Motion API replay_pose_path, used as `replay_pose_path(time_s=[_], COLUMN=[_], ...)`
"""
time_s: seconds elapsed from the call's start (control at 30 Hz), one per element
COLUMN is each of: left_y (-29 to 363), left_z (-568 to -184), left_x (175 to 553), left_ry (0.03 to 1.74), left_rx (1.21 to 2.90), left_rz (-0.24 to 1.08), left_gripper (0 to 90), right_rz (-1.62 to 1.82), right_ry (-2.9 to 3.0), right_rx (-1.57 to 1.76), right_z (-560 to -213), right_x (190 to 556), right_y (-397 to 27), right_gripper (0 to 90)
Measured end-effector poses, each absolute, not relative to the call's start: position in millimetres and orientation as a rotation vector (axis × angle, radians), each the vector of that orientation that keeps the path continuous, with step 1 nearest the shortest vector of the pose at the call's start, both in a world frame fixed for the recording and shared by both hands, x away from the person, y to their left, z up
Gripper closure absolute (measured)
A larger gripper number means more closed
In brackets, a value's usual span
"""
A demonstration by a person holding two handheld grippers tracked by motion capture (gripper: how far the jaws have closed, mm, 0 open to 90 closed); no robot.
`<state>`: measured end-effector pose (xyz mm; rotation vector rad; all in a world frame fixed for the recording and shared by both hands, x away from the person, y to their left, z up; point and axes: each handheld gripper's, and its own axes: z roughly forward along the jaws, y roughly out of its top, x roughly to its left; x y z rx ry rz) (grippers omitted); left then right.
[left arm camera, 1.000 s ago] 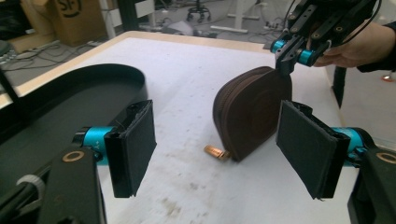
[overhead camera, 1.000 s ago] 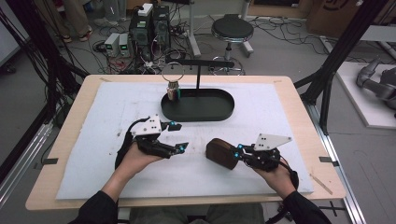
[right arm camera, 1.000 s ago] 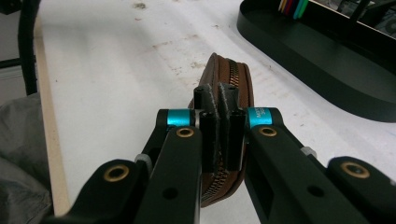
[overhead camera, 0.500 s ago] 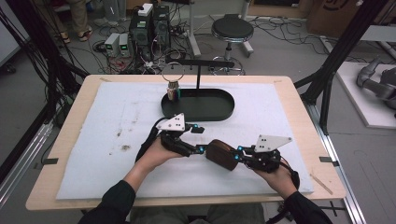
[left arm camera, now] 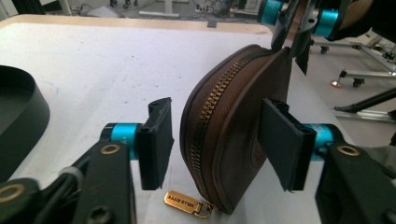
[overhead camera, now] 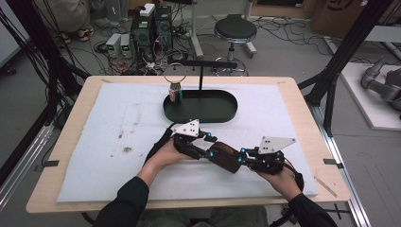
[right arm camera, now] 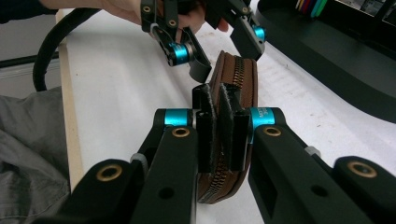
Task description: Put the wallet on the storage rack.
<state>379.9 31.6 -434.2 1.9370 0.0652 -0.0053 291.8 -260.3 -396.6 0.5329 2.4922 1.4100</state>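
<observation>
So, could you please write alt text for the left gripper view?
A brown zipped pouch stands on edge between the left gripper's open black jaws, which have just been closing around it. Its gold zipper tag lies on the white mat.

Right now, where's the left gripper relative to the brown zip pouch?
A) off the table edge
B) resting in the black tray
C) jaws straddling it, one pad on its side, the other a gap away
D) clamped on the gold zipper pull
C: in the left gripper view the left gripper has the brown zip pouch between its jaws, one pad at its side and the other apart from the zipper edge.
</observation>
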Motion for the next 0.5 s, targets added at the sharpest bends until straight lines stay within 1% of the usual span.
replay_pose_path(time_s=[0.1, 0.17, 0.23, 0.33, 0.43, 0.5], left_y=[31.8, 31.9, 31.6, 31.5, 32.2, 32.1], left_z=[-433.4, -432.7, -432.3, -431.5, -430.8, -430.0], left_x=[379.3, 379.2, 378.4, 377.6, 377.0, 376.0], left_ry=[0.064, 0.056, 0.060, 0.064, 0.055, 0.052], left_rx=[1.943, 1.951, 1.952, 1.960, 1.965, 1.971], left_rz=[0.007, 0.023, 0.029, 0.046, 0.049, 0.056], left_gripper=[56.5, 58.5, 60.1, 60.7, 61.1, 61.1], right_rz=[1.417, 1.419, 1.429, 1.439, 1.447, 1.453], right_ry=[2.497, 2.497, 2.502, 2.503, 2.479, 2.471], right_rx=[0.536, 0.536, 0.535, 0.534, 0.574, 0.608], right_z=[-396.5, -396.7, -396.8, -396.4, -396.8, -397.8], right_x=[292.8, 293.7, 294.1, 293.7, 293.6, 295.1], right_y=[-260.9, -261.2, -261.3, -261.6, -263.8, -266.9], right_gripper=[84.4, 82.4, 75.9, 62.5, 53.1, 48.6])
